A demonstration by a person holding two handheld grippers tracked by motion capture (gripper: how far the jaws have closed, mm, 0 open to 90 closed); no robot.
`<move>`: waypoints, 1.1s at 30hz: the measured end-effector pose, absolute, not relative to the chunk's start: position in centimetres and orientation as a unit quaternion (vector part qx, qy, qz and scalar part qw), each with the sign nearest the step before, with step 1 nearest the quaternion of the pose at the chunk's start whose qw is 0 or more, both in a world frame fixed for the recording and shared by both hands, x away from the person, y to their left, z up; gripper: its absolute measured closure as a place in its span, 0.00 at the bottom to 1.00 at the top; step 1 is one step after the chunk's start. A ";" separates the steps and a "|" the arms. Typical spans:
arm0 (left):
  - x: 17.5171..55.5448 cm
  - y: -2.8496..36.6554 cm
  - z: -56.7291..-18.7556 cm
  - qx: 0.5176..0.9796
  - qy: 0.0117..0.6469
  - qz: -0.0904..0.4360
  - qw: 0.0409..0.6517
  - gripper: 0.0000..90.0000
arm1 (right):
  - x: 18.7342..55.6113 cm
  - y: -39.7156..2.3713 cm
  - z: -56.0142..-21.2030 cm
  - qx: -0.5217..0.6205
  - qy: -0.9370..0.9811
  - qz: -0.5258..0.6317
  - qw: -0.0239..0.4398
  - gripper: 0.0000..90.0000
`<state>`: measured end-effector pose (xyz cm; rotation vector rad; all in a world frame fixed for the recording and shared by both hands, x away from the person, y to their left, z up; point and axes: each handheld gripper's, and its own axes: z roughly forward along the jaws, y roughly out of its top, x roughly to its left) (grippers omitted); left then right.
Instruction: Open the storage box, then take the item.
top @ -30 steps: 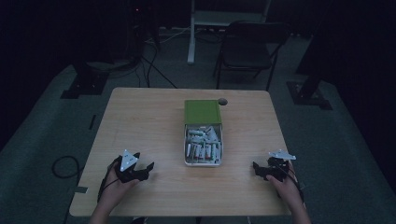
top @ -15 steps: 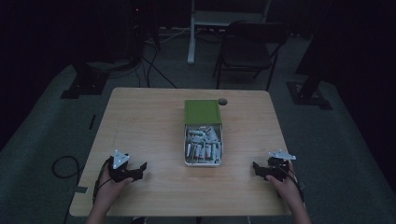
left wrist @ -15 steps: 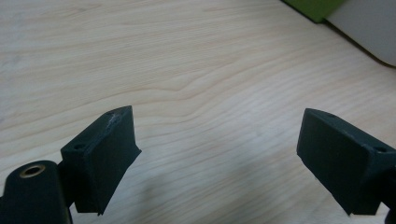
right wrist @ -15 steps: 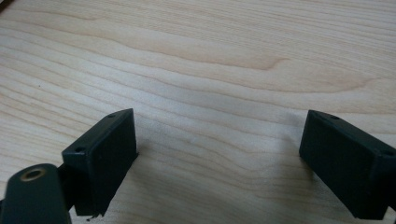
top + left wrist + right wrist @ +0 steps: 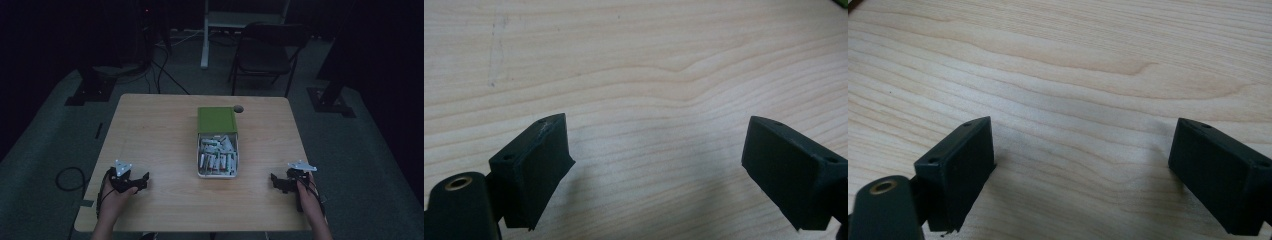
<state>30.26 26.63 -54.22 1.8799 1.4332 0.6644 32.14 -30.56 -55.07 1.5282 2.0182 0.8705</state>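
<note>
Box [image 5: 217, 148] of batteries [image 5: 216, 156] centered between both claws.

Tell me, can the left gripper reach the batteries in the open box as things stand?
Probably yes: the left gripper is open, bare table lies between it and the batteries, and the green lid is folded back.

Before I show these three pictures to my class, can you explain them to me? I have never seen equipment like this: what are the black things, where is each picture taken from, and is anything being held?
No machine arm here: a person sits at a wooden table with a hand-held two-jaw gripper in each hand. The high view looks down from above; the left gripper and the right gripper rest near the table's front edge. The other two pictures come from cameras riding on the grippers, looking along their black jaws at bare wood. Both pairs of jaws stand wide apart, holding nothing; the left jaws have just been opening. In the middle of the table lies a white box of small white-and-green pieces, its green lid at the far end.
</note>
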 end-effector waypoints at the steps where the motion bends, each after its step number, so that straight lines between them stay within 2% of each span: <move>1: 30.3 26.6 -54.2 0.720 0.552 0.255 0.336 0.14 | 32.1 -30.6 -55.1 0.556 0.734 0.316 0.230 0.12; 13: 30.8 26.3 -54.5 0.733 0.562 0.245 0.295 0.14 | 32.2 -30.5 -55.1 0.555 0.734 0.316 0.231 0.12; 33: 31.0 26.3 -54.5 0.729 0.571 0.238 0.293 0.10 | 32.3 -30.5 -55.1 0.557 0.732 0.315 0.232 0.12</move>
